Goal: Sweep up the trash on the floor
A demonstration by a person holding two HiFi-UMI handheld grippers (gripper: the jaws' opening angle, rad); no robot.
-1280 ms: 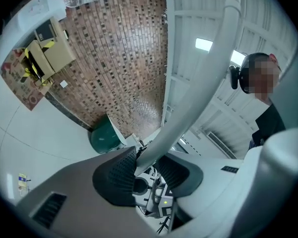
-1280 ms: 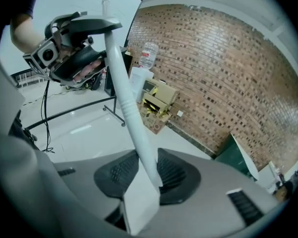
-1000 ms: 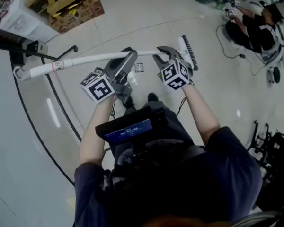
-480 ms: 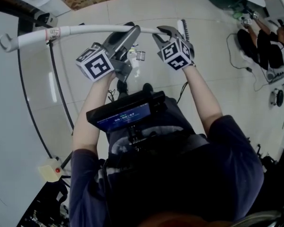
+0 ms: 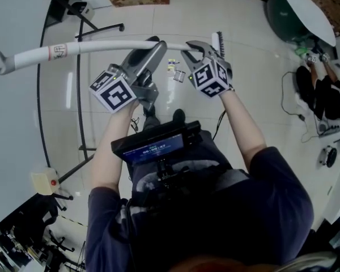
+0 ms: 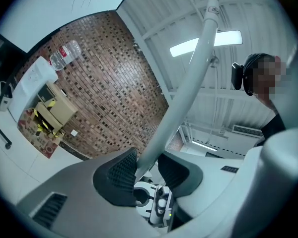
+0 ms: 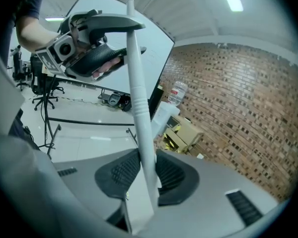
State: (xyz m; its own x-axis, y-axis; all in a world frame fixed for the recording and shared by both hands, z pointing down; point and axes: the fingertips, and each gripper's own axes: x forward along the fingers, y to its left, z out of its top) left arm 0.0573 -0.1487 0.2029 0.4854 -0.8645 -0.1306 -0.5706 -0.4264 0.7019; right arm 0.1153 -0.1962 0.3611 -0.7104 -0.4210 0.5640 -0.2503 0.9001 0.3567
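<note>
Likely light, stiff and slick, the broom (image 5: 218, 41) was clamped along its handle (image 5: 73, 47) by the left hand-held gripper (image 5: 157, 44) and the right hand-held gripper (image 5: 194, 46), whose jaws had just been closing on it.

Pale glossy tiled floor (image 5: 255, 89). Small trash scraps (image 5: 174, 71) lying on it; black stand base (image 5: 102, 30) nearby.

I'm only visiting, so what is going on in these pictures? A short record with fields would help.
tool: broom with a long white handle and a brush head
left gripper: shut on the handle
right gripper: shut on the handle nearer the brush head; its jaws have just been closing
trash: a few small pieces on the pale floor, near the brush head
who: a person, one gripper in each hand
</note>
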